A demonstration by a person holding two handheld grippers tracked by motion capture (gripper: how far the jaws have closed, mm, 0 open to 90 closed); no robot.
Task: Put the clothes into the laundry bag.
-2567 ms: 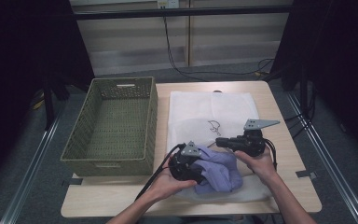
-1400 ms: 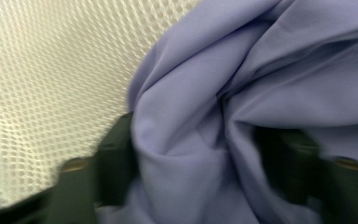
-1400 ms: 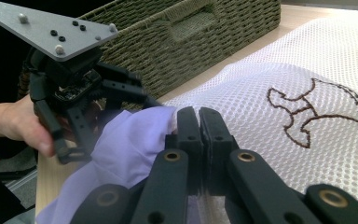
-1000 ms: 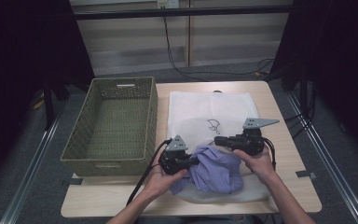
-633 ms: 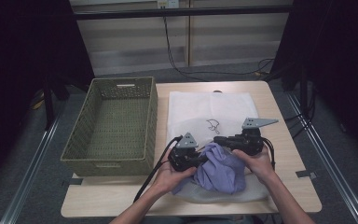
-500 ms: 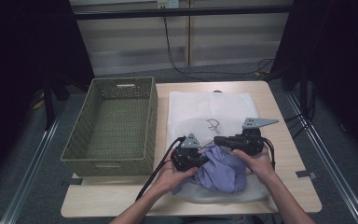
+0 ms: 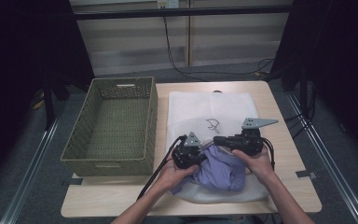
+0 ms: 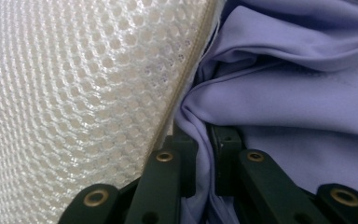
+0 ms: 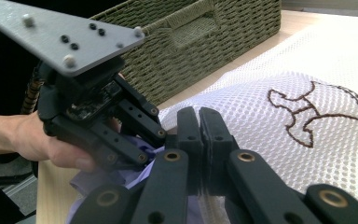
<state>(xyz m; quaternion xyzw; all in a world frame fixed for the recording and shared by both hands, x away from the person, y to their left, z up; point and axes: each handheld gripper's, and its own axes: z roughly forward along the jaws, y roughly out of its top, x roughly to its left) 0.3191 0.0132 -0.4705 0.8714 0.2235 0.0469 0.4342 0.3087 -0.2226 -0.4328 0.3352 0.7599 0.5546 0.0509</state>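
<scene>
A lavender garment (image 7: 223, 170) lies bunched at the near end of a white mesh bag (image 7: 209, 105), at the bag's mouth. My left gripper (image 7: 204, 151) is shut on a fold of the lavender garment (image 8: 298, 93), right beside the mesh edge (image 8: 74, 93). My right gripper (image 7: 216, 140) points left toward it, its jaws pressed together on the edge of the mesh bag (image 9: 270, 140). In the right gripper view the right gripper (image 9: 199, 121) nearly touches the tips of the left gripper (image 9: 163, 135), with lavender cloth (image 9: 121, 177) below.
A green woven basket (image 7: 151, 121) stands on the left of the wooden table (image 7: 284, 140), close to the bag. A dark embroidered mark (image 7: 212, 123) sits in the bag's middle. Cables trail from both grippers toward the near edge.
My left gripper has moved right and slightly down with the lavender cloth, closing up to the right gripper. The right gripper has stayed where it was.
</scene>
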